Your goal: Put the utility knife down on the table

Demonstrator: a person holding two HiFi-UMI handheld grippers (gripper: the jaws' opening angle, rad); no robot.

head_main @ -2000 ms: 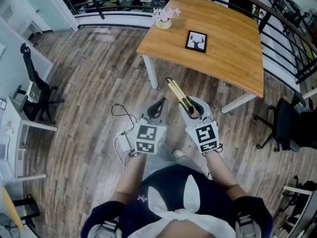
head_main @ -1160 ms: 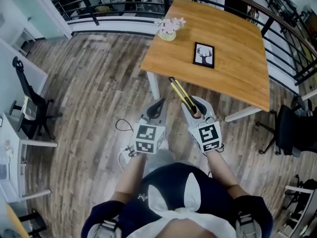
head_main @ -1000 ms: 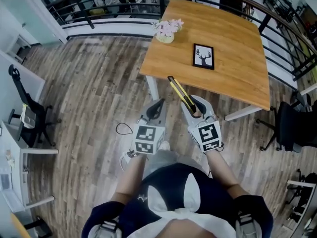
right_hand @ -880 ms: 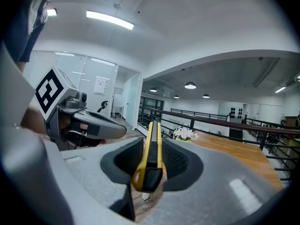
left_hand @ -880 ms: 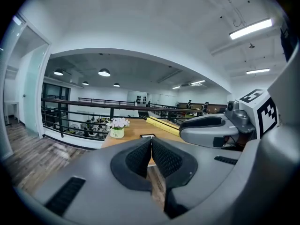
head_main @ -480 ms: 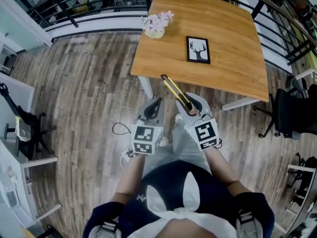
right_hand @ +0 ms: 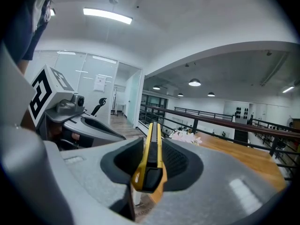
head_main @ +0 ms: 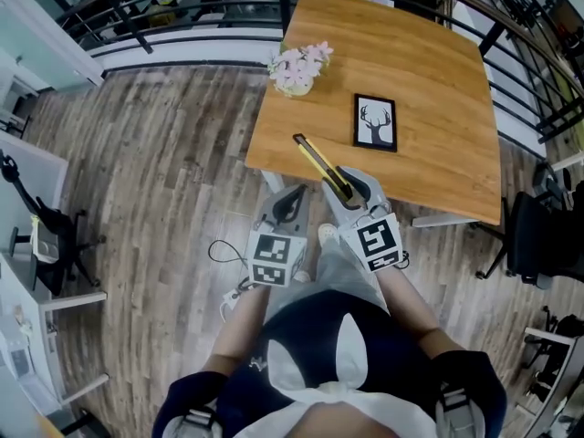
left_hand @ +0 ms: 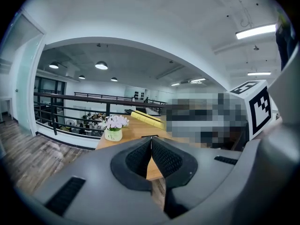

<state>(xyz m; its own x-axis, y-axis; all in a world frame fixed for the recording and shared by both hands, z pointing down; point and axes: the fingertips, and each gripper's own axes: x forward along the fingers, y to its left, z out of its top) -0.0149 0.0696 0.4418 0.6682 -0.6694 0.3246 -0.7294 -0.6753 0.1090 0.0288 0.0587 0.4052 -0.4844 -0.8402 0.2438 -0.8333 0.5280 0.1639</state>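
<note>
Head view: the person has closed on the wooden surface [head_main: 429, 80] since the earlier frames. Then the utility knife [head_main: 319, 164] hung over the plank floor [head_main: 164, 153], short of the near edge; now its far end lies over that edge at centre frame, below the flower pot [head_main: 297, 67] and left of the framed picture [head_main: 375, 121]. The right gripper [head_main: 351, 190] carries the knife with the blade end pointing to the upper left, and the left gripper [head_main: 292, 201] rides beside it over the floor. Left gripper view: its fingers [left_hand: 136, 158] are together with nothing between them. The surface [left_hand: 131, 135] and the flower pot [left_hand: 114, 129] sit ahead at mid frame, and the yellow knife [left_hand: 147, 118] shows just above them. Right gripper view: the fingers [right_hand: 124, 158] are clamped on the knife [right_hand: 152, 149], which runs straight out from them at centre frame, clear of the surface [right_hand: 239, 161] at right. Assessment: the approach looks nearly done and the knife is not yet set down. The hand probably has to go further over the surface and lower before release.
</note>
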